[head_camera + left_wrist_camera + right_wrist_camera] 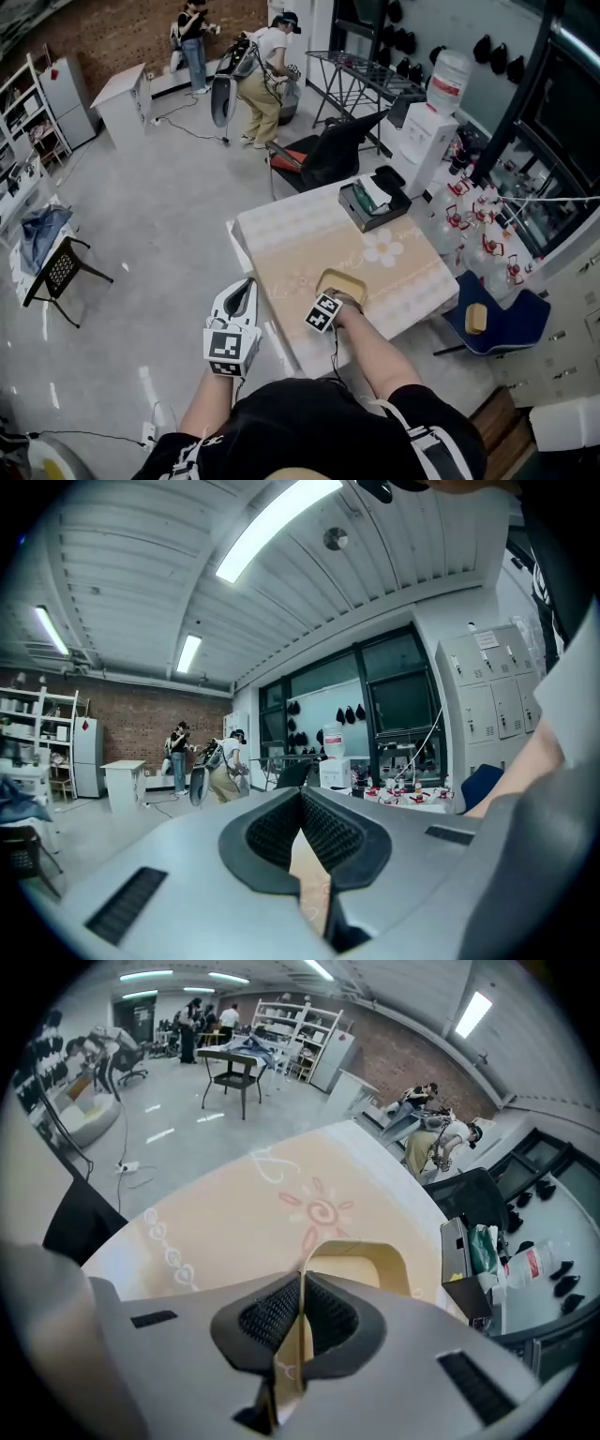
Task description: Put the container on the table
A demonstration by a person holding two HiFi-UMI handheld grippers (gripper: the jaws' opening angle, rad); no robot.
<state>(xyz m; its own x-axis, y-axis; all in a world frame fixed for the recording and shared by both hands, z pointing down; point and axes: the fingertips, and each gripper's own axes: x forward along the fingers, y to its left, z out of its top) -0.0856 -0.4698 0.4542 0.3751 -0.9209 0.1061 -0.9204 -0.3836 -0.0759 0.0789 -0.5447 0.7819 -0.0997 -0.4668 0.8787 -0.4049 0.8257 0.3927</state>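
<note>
A patterned table (pixel 309 234) is seen from above. The beige container (pixel 342 281) is held low over its near part; whether it touches the top cannot be told. Its near wall is clamped between the jaws of the right gripper (pixel 302 1283), which are almost closed on it. The left gripper (pixel 302 799) is held beside the table's edge, with its jaws together and nothing between them.

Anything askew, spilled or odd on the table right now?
Nothing stands out. The right gripper pinches the container by its near wall over the table, whose cloth lies flat and clean; the black box sits at its far corner.
</note>
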